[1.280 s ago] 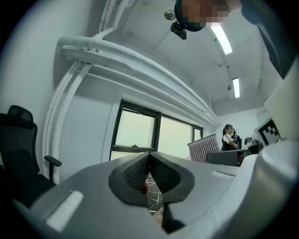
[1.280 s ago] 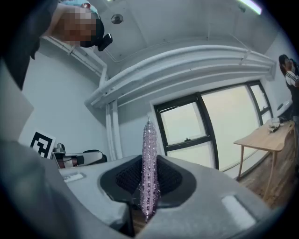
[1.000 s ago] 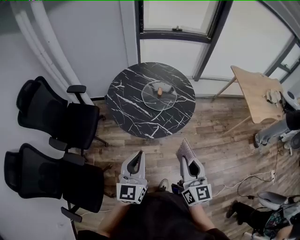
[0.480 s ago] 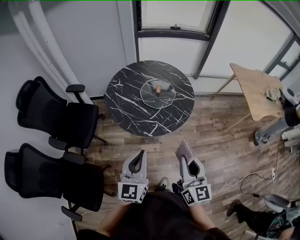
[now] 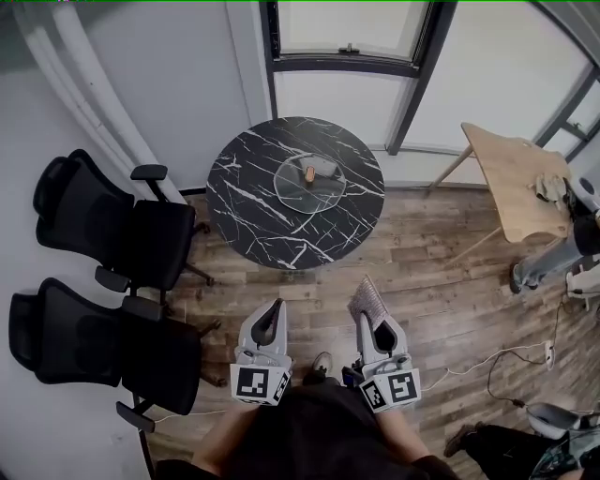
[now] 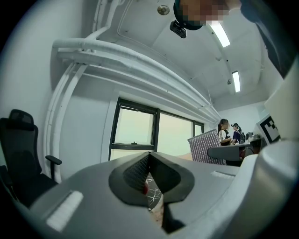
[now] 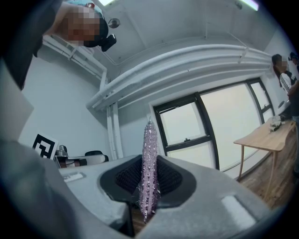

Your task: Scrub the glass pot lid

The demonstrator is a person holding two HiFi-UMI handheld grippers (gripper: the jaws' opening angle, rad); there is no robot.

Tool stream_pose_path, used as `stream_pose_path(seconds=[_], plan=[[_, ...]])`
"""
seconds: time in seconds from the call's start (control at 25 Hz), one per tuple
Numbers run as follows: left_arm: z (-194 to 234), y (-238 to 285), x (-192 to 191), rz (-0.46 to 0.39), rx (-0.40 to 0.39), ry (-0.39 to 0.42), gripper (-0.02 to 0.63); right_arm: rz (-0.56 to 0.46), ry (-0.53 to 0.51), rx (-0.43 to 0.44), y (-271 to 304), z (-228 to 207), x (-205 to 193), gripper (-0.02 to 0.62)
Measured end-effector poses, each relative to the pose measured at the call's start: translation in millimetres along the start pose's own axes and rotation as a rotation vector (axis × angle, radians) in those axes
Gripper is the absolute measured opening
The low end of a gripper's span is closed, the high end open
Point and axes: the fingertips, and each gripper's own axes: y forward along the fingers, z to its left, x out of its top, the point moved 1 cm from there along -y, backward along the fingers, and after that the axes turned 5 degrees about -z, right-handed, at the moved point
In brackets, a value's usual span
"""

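The glass pot lid (image 5: 310, 182) with a brown knob lies on the round black marble table (image 5: 253, 192), well ahead of both grippers. My right gripper (image 5: 367, 309) is shut on a glittery pink scrub pad (image 5: 368, 301), which stands edge-on between the jaws in the right gripper view (image 7: 149, 168). My left gripper (image 5: 273, 317) is shut with nothing in it; its jaws meet in the left gripper view (image 6: 148, 161). Both are held low near my body, over the wooden floor.
Two black office chairs (image 5: 112, 244) stand at the left. A light wooden table (image 5: 511, 183) is at the right, with people and cables on the floor beyond it. A window (image 5: 352, 28) is behind the marble table.
The view has shifted slightly; the table sits a little higher and left in the frame. Both grippers keep their hold and pose.
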Motion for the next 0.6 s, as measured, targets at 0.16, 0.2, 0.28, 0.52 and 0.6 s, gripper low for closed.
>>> stream_pose_path(seconds=[0.16,0.2,0.28,0.52,0.6], plan=[[-14,-2,-2,-0.009,0.033,-0.010,0.002,0.012,0.020,0.034,-6,-13,-2,0.080],[-16,-2,-3,-0.012,0.041,-0.009,0.002,0.013,0.023,0.044,-6,-17,-3,0.080],[-21,-3,-4,-0.010,0.054,0.005,0.002,0.017,0.029,0.056,-6,-25,-4,0.080],[-21,2,-14,0.014,0.078,0.020,0.002,0.029,0.045,0.069,0,-37,-10,0.078],[-18,10,-20,0.019,0.074,0.025,0.002,0.034,0.042,0.071,9,-40,-14,0.078]])
